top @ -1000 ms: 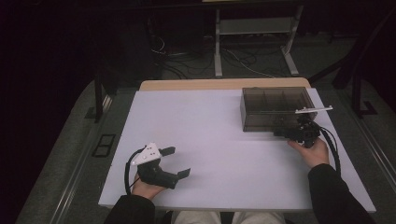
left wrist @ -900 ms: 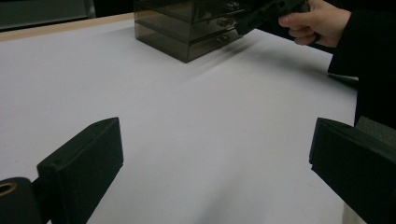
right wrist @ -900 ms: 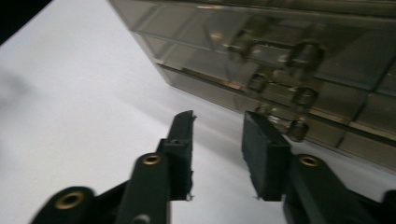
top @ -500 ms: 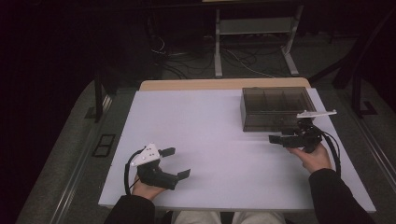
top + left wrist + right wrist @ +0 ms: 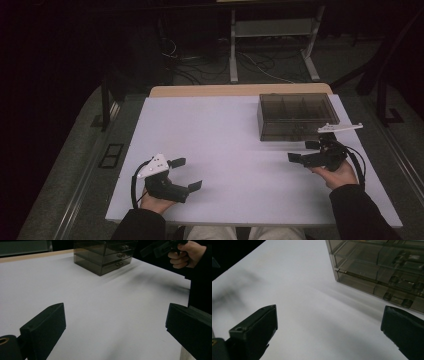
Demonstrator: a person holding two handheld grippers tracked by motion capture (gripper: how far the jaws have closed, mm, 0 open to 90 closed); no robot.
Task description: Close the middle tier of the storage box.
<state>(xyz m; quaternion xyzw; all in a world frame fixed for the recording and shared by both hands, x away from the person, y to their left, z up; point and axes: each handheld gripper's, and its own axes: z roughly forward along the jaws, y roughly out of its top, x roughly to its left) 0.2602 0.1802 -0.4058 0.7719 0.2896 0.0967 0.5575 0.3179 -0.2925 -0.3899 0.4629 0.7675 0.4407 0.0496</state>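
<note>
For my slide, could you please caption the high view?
Two hand-held grippers, left and right, jaws open, over a white table beside a smoked plastic drawer box.

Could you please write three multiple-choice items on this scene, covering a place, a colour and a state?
1. Where on the table does the drawer box stand?
A. far right
B. near left
C. centre

2. What colour is the drawer box?
A. bright red
B. smoky grey, see-through
C. white

3. How do the right hand-held gripper jaws stand?
A. shut on a drawer knob
B. open, nothing between
C. shut on a cloth

Answers: 1 A, it sits by the far right corner. 2 B, its compartments show through. 3 B, the right gripper view shows bare table between the jaws, which have just been opening.
</note>
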